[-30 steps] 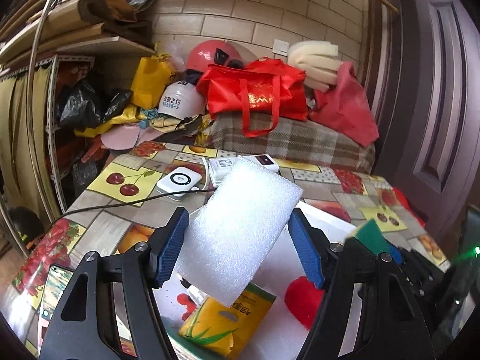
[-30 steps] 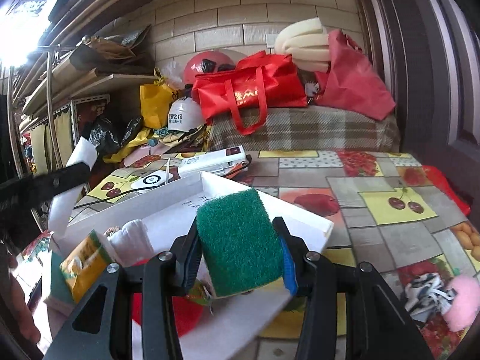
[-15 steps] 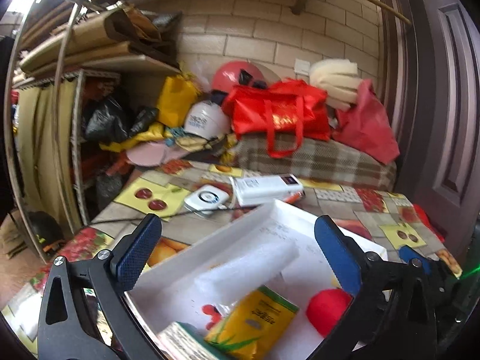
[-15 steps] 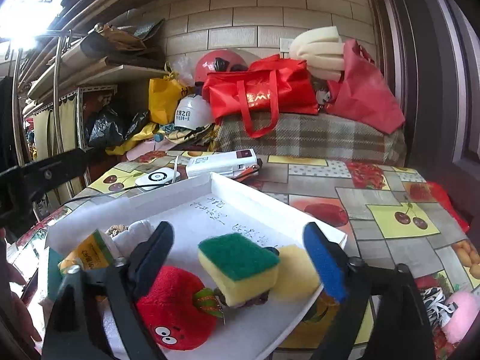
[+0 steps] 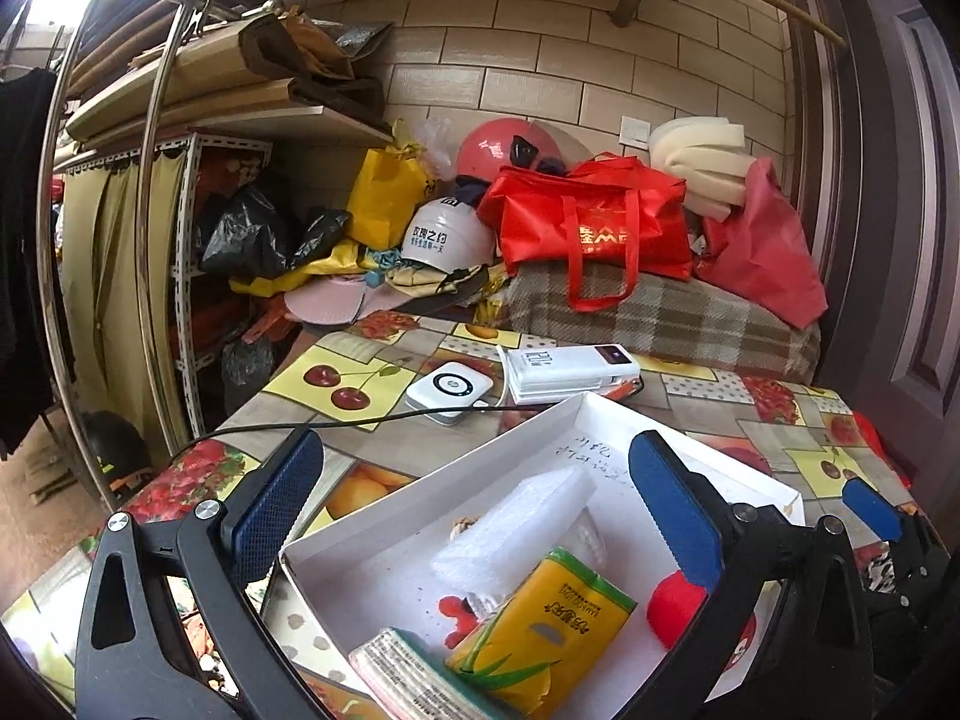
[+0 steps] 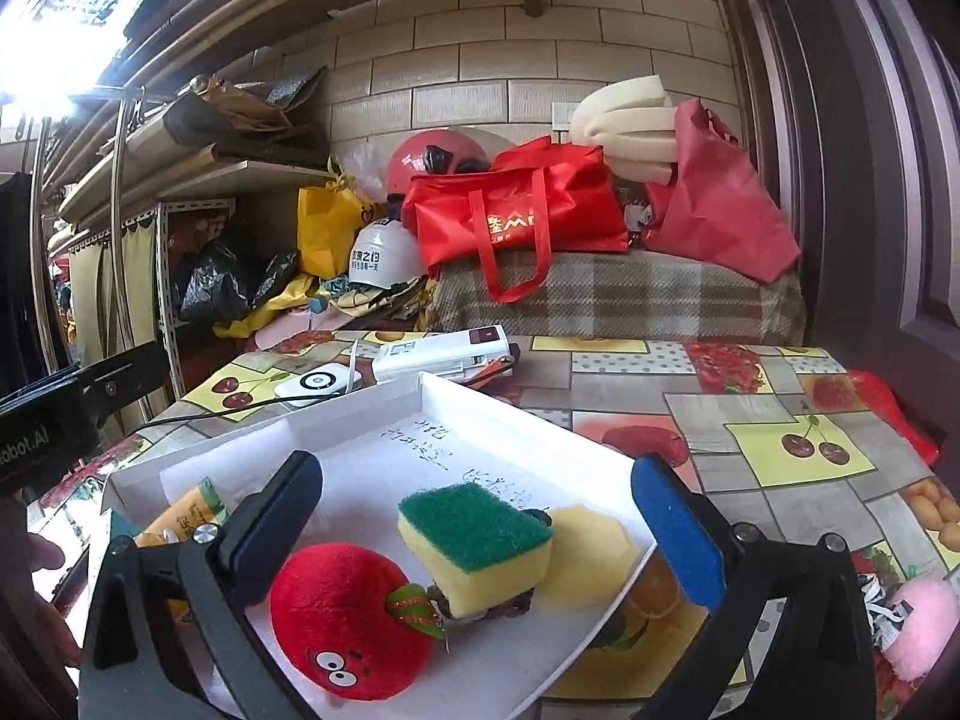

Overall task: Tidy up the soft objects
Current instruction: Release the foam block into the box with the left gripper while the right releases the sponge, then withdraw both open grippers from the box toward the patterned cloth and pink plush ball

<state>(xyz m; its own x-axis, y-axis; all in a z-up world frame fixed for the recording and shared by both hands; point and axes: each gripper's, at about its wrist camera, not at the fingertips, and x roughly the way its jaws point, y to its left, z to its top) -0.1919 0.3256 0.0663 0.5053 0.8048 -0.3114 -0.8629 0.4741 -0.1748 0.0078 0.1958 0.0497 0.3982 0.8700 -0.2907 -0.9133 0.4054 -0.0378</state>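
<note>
A white tray (image 5: 510, 450) (image 6: 480, 408) sits on the fruit-print table. In the left wrist view it holds a white foam block (image 5: 516, 522), a yellow tissue pack (image 5: 540, 624), another pack (image 5: 414, 678) and a red plush (image 5: 675, 606). In the right wrist view it holds a green-and-yellow sponge (image 6: 477, 546), a red plush apple (image 6: 348, 624) and a pale yellow sponge (image 6: 585, 558). My left gripper (image 5: 474, 504) is open and empty above the tray. My right gripper (image 6: 474, 522) is open and empty over the sponge.
A white power bank (image 5: 570, 372) and a small white device (image 5: 450, 387) with a black cable lie behind the tray. A pink fluffy item (image 6: 918, 624) lies at the table's right. Bags, helmets and a plaid-covered pile crowd the back; shelves stand left.
Both grippers opened and drew back. The left let go of the white foam block, the right let go of the green sponge; both now lie in the tray.
</note>
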